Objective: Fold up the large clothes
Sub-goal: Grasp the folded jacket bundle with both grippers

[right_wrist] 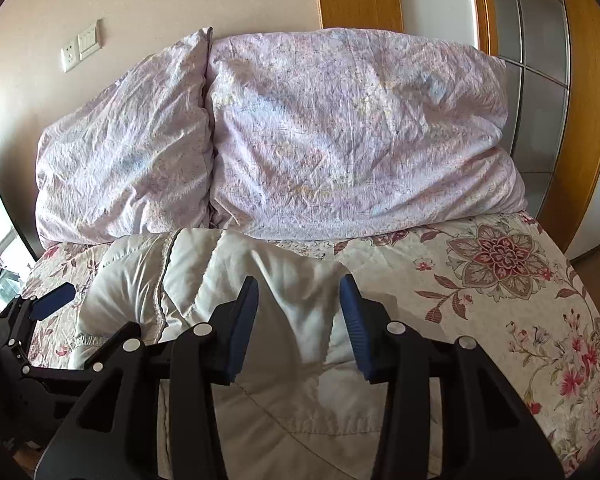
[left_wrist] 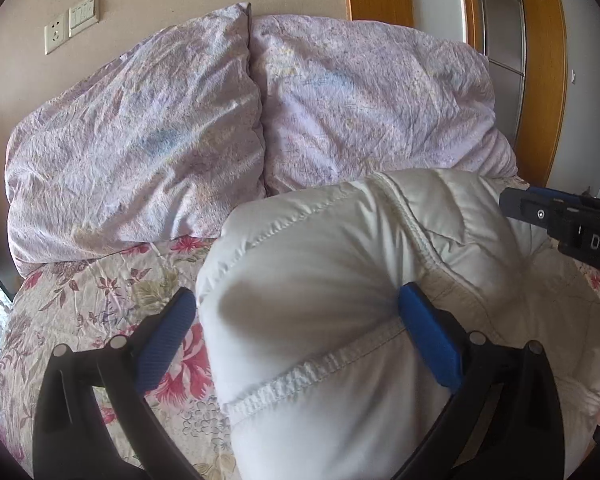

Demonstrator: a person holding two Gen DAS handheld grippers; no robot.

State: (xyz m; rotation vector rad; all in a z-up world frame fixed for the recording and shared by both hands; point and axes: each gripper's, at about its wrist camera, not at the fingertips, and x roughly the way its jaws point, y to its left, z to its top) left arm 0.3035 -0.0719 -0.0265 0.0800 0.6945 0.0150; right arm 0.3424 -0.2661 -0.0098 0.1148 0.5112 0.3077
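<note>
- Padded jacket: off-white, puffy and quilted, with ribbed stitched seams running across it and a soft sheen; it lies bunched on the bed, filling the lower centre and right of the left wrist view and the lower centre of the right wrist view.
- Bedspread: cream with red and pink flowers, showing at lower left in the left view and at right in the right view.
- Duvet: pale lilac, crinkled, heaped across the upper half of both views behind the jacket.
- Left gripper: jaws stand wide, a fat bulge of the jacket between the blue pads; the right-hand pad dents the fabric, the left-hand one stands just beside it.
- Right gripper: jaws stand partly apart over a raised white fold, pads not pressing it.
</note>
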